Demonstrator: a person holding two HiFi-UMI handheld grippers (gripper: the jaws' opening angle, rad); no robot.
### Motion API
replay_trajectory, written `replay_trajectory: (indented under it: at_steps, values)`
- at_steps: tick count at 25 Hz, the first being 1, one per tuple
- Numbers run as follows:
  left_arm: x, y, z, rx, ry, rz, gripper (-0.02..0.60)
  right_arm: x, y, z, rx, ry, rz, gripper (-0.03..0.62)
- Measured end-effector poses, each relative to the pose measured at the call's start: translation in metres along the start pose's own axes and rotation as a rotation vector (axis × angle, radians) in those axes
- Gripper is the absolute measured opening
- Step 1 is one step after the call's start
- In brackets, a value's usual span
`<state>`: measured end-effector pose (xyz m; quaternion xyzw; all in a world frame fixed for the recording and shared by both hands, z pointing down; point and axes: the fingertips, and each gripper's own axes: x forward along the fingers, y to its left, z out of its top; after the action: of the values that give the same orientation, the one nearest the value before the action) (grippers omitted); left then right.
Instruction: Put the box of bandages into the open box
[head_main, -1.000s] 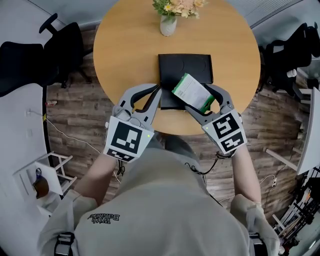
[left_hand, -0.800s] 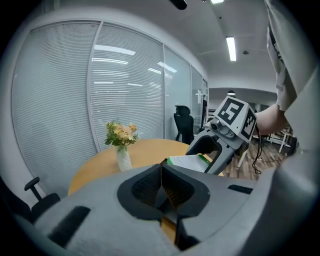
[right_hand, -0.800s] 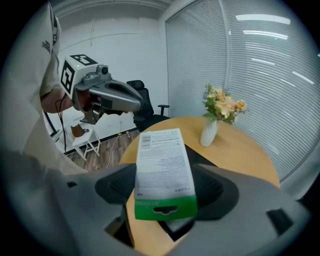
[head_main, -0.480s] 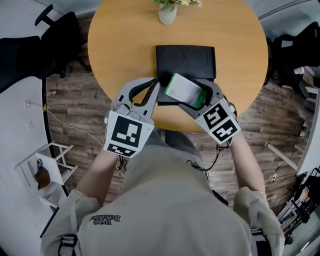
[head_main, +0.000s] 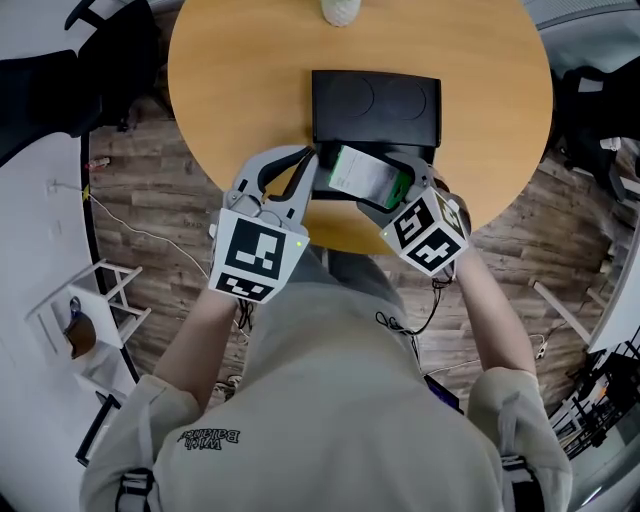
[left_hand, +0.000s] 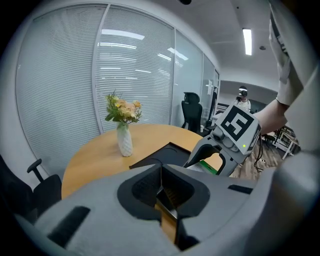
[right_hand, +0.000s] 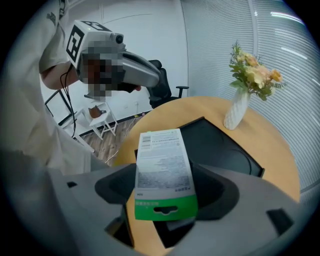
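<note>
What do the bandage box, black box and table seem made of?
The bandage box looks like thin printed cardboard, slightly glossy: flat faces, punched hang slot. The black box is matte, plastic or coated board; I cannot tell which. The table has a smooth wood-coloured top, perhaps laminate: very even colour.

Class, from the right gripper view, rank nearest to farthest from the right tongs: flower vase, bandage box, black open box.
1. Bandage box, held in the right tongs.
2. Black open box, just beyond, centre.
3. Flower vase, far right.
</note>
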<state>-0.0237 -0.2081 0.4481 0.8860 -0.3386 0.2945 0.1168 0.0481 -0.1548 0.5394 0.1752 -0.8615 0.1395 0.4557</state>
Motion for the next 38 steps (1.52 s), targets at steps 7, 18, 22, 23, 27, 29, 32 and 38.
replay_trajectory:
  at_steps: [7, 18, 22, 23, 27, 29, 32, 38]
  values:
    - [0.012, -0.007, -0.016, -0.042, 0.021, -0.026, 0.023, 0.021, 0.0, -0.018, -0.023, 0.05, 0.04, 0.328]
    - [0.031, -0.006, -0.046, -0.068, 0.093, -0.036, 0.023, 0.052, -0.007, -0.04, -0.07, 0.12, 0.082, 0.328]
    - [0.036, -0.009, -0.058, -0.074, 0.117, -0.049, 0.023, 0.062, -0.008, -0.046, -0.073, 0.14, 0.092, 0.328]
    - [0.037, -0.01, -0.061, -0.074, 0.124, -0.052, 0.023, 0.065, -0.007, -0.047, -0.068, 0.144, 0.097, 0.328]
    - [0.037, -0.011, -0.067, -0.065, 0.134, -0.063, 0.023, 0.074, -0.008, -0.052, -0.056, 0.148, 0.096, 0.328]
    - [0.037, -0.011, -0.07, -0.068, 0.137, -0.06, 0.023, 0.076, -0.009, -0.054, -0.047, 0.142, 0.092, 0.328]
    - [0.036, -0.013, -0.074, -0.067, 0.145, -0.063, 0.023, 0.078, -0.01, -0.055, -0.031, 0.127, 0.08, 0.328]
    - [0.035, -0.016, -0.082, -0.057, 0.152, -0.07, 0.023, 0.085, -0.017, -0.055, 0.014, 0.102, 0.043, 0.328]
